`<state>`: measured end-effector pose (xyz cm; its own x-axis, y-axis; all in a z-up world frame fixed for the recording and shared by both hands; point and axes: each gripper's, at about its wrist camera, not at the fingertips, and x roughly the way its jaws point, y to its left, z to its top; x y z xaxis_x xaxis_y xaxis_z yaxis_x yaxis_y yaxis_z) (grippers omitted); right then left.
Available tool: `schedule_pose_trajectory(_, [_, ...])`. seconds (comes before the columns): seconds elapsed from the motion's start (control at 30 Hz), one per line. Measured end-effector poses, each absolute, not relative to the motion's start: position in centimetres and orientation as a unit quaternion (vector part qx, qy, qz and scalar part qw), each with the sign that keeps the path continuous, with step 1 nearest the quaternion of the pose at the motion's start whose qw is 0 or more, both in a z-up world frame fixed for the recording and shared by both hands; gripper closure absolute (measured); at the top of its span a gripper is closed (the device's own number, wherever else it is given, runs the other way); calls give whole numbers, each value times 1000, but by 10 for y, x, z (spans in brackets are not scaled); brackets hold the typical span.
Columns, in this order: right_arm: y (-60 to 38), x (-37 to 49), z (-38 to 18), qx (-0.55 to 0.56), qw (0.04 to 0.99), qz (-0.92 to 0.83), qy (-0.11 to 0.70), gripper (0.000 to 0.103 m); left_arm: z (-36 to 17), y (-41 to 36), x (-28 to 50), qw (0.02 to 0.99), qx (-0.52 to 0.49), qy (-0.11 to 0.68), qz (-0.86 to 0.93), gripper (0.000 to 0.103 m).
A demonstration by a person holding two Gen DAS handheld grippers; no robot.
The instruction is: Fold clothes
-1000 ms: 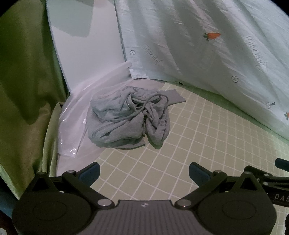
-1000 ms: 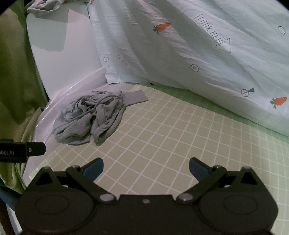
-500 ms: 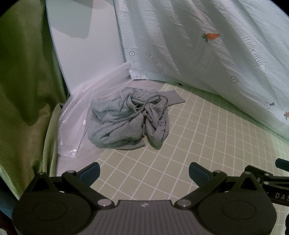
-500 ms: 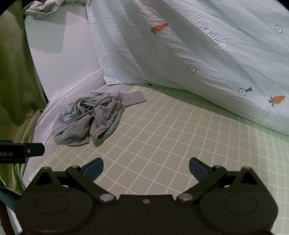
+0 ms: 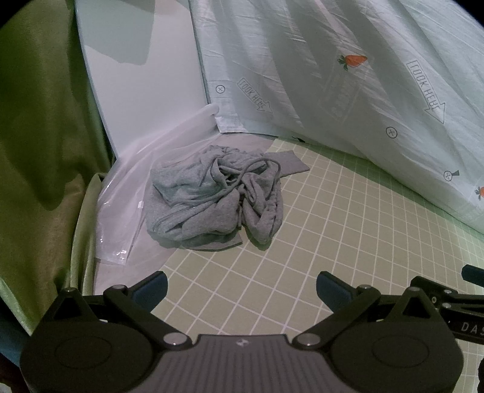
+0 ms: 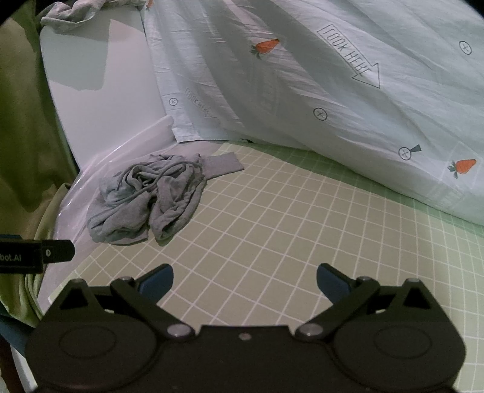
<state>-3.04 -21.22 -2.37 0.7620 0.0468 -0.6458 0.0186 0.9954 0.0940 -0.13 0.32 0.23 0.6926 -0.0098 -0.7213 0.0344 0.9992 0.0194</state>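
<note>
A crumpled grey garment [image 5: 211,199] with a drawstring lies in a heap on the green checked mat [image 5: 332,241], partly over a clear plastic sheet. The right wrist view has the same grey garment [image 6: 145,199] at left centre, one cuff stretched toward the back. My left gripper [image 5: 241,291] is open and holds nothing, a short way in front of the heap. My right gripper [image 6: 244,282] is open too, further right and back from the cloth, over bare mat.
A pale blue sheet [image 6: 332,90] printed with carrots hangs down along the back. A white panel [image 5: 136,75] stands behind the heap and green fabric [image 5: 39,151] drapes on the left. Clear plastic [image 5: 121,211] lies under the garment's left side. More grey cloth [image 6: 75,12] rests atop the panel.
Both views have drifted slightly; the heap sits a touch lower and further left in the right wrist view. The garment itself has not moved and both grippers stay open.
</note>
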Motion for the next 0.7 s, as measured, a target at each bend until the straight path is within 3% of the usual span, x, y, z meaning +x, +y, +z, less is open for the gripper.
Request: schedule_pose_trajectory(0.7, [-207, -24, -25, 40, 937, 3, 348, 1, -3, 3, 7, 916, 3, 401, -22, 0])
